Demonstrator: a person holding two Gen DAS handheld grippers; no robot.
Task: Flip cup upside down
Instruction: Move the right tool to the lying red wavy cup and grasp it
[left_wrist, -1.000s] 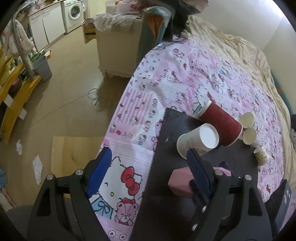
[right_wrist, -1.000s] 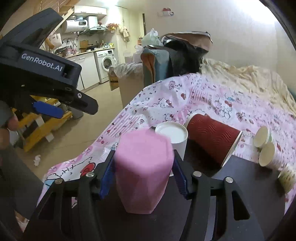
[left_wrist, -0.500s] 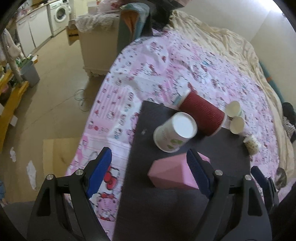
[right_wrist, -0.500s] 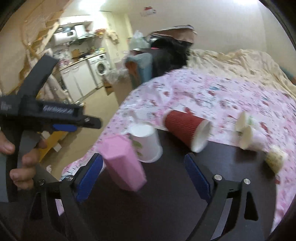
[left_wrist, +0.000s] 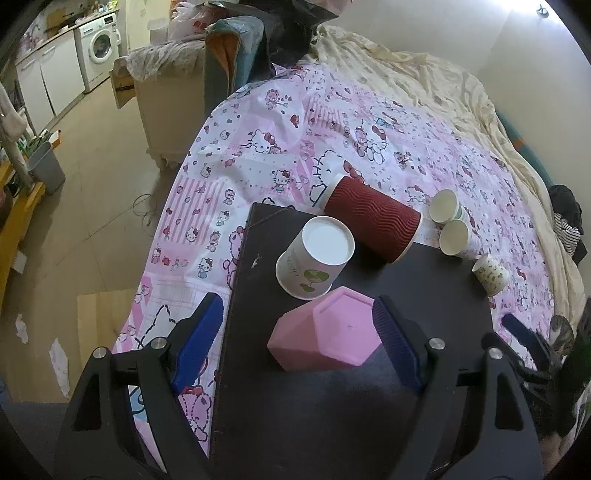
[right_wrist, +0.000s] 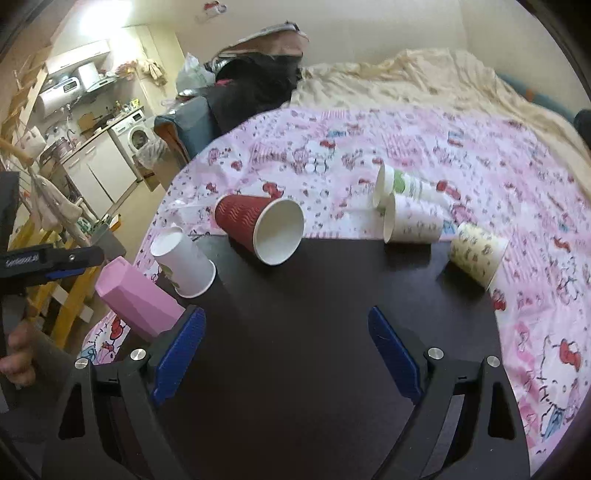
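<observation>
A pink faceted cup (left_wrist: 327, 334) stands upside down on the black board (left_wrist: 332, 413); it also shows in the right wrist view (right_wrist: 136, 291). A white cup (left_wrist: 314, 256) stands upside down beside it. A red ribbed cup (left_wrist: 373, 218) lies on its side at the board's far edge, its mouth facing me in the right wrist view (right_wrist: 258, 227). My left gripper (left_wrist: 299, 350) is open, the pink cup between its fingers untouched. My right gripper (right_wrist: 288, 354) is open and empty over the board.
Three small paper cups (right_wrist: 413, 218) lie on their sides at the board's far right, on the pink Hello Kitty sheet (left_wrist: 332, 122). The bed edge drops to the floor (left_wrist: 92, 192) on the left. The left gripper's body (right_wrist: 48, 258) shows at the right view's left edge.
My right gripper let go of the pink cup, opened and drew back to the right. The pink cup now stands alone on the board. My left gripper moved over it.
</observation>
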